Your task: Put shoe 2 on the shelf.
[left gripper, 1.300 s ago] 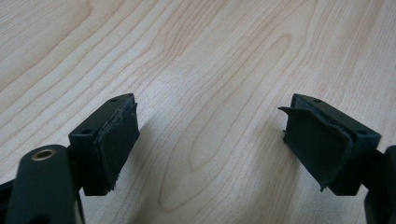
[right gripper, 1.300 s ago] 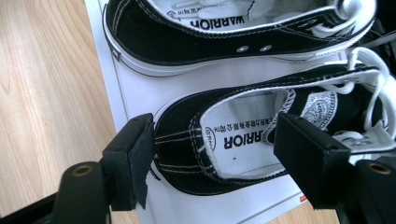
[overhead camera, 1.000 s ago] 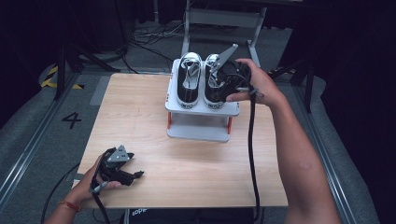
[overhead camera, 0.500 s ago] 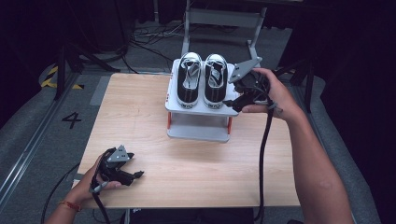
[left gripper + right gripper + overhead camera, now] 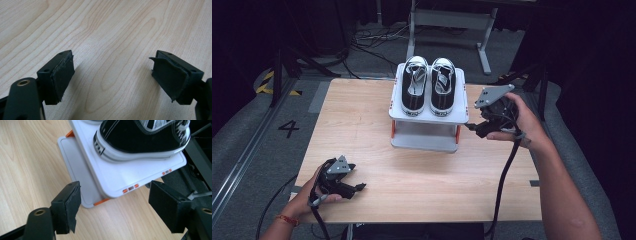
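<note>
A pair of black-and-white sneakers, the left shoe and the right shoe, stands side by side on the top shelf of a small white two-tier rack at the back middle of the table. My right gripper hovers just right of the rack, pointing at its side, open and empty. In the right gripper view its jaws frame the rack's corner below one sneaker. My left gripper rests low at the front left. It is open over bare wood.
The wooden table has free room left of and in front of the rack. Metal stand legs and cables lie on the floor behind it. A cable hangs from the right gripper across the table's right side.
The right hand has drawn away from the right sneaker, moving right, toward the front and a little down, to beside the rack. The left hand has stayed put.
</note>
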`<state>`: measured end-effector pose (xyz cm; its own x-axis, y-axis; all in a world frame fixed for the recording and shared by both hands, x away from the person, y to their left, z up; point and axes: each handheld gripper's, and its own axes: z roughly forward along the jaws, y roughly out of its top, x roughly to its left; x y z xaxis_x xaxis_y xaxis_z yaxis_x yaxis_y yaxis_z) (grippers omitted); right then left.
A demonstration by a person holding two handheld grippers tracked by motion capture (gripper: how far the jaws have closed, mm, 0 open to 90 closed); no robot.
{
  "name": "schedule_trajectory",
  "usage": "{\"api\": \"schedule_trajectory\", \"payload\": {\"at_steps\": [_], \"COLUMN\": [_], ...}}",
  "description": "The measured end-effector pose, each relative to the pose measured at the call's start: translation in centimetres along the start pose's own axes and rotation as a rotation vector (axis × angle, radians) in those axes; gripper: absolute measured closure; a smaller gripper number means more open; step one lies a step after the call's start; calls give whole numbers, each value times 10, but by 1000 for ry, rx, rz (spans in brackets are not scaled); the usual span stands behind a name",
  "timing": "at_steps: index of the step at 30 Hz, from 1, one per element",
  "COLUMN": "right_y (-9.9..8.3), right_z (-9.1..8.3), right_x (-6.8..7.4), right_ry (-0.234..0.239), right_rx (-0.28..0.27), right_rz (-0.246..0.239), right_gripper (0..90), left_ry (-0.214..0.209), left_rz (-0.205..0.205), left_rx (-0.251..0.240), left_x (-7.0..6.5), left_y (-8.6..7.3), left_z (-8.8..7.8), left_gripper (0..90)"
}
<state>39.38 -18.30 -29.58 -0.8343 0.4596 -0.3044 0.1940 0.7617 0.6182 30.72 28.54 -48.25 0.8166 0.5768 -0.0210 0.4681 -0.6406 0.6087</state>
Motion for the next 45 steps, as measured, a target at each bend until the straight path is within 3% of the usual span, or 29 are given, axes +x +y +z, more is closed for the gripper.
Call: {"api": "schedule_trajectory", "payload": {"at_steps": [9, 14, 15, 17, 20, 24, 28, 30, 32, 34, 36, 45], "right_y": [-53, -104, -121, -135, -171, -205, -235, -250, -256, -258, -258, -257], "right_z": [2, 11, 16, 21, 36, 52, 62, 68, 71, 69, 72, 73], "right_x": [24, 48, 54, 58, 70, 82, 89, 92, 92, 90, 88, 88], "right_ry": [-42, -75, -66, -62, -48, -38, -4, 12, 19, -4, 15, 17], "right_rx": [-27, -82, -85, -85, -67, -30, -46, -86, -100, -110, -80, -78], "right_rz": [83, 145, 173, 199, 261, 319, 409, 480, 516, 554, 566, 564], "right_gripper": [246, 225, 223, 224, 215, 214, 206, 217, 190, 223, 177, 162], "left_ry": [0, -1, 0, 0, 0, -1, -1, -1, 0, 0, -1, -2], "left_rz": [0, -1, 0, 0, -1, 2, 1, 1, 2, 0, 1, 4], "left_rx": [0, -1, 0, 0, 0, 0, 0, 0, 0, 0, 0, 1], "left_x": [0, 0, 0, 0, 0, 0, 0, 0, 0, 0, 0, 0], "left_y": [0, 0, 0, 0, 0, 0, 0, 0, 0, 0, 0, 0], "left_z": [0, 0, 0, 0, 0, 0, 0, 0, 0, 0, 0, 0], "left_gripper": [181, 181, 181, 181, 181, 181, 181, 181, 182, 181, 182, 181]}}
